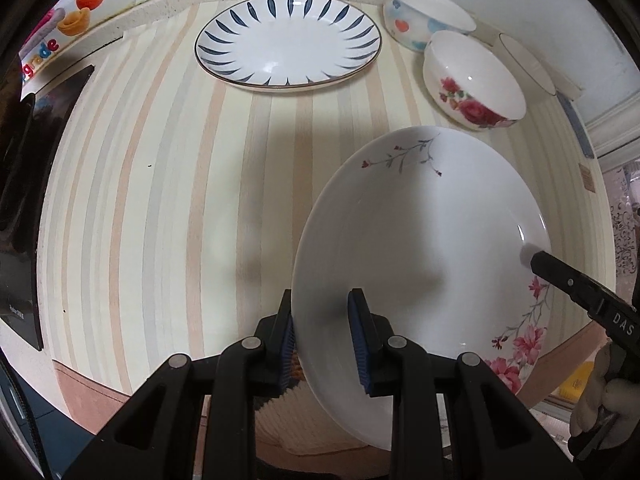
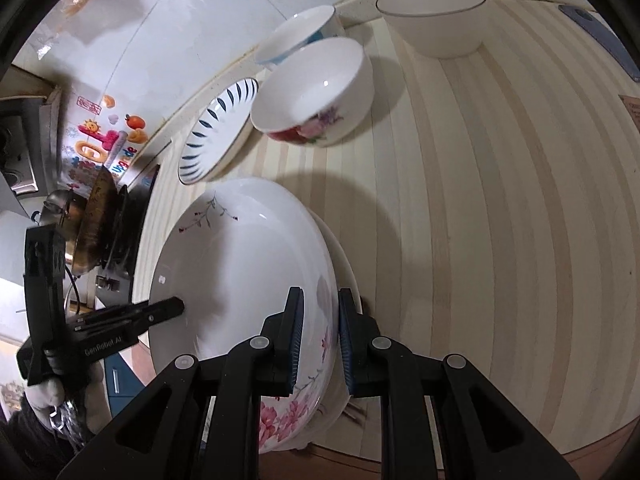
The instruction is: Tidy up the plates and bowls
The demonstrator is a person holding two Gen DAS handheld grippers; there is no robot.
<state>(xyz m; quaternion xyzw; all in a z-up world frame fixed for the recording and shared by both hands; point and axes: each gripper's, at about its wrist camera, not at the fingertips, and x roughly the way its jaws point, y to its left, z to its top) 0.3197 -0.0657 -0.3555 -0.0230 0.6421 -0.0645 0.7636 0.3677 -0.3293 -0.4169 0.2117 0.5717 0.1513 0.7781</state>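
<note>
Striped counter point(image 1: 168, 184) carries a blue-petal plate point(image 1: 288, 40) at the back and three empty bowls: rose bowl point(image 1: 474, 80), heart-print bowl point(image 1: 424, 14), plain bowl point(image 2: 434, 18). Floral plate point(image 1: 420, 240) is tilted above the counter, empty, possibly with a second plate under it. Left gripper point(image 1: 322, 334) and right gripper point(image 2: 318, 340) each clamp its rim on opposite sides.

White floral plate point(image 1: 420, 240) up front: pink blossoms on grey stems at one rim, a thin grey twig with tiny red buds at the other. Behind it, a white plate point(image 1: 288, 40) ringed with dark blue leaf strokes and a brown edge. A white bowl point(image 1: 474, 80) carries red and pink roses; another bowl point(image 1: 424, 12) shows blue and orange-red blotches. The far bowl point(image 2: 434, 16) is plain cream with a dark rim line. The surface point(image 1: 160, 200) runs in cream, peach and grey stripes. Both grippers, left point(image 1: 322, 340) and right point(image 2: 320, 344), are black with blue pads.
</note>
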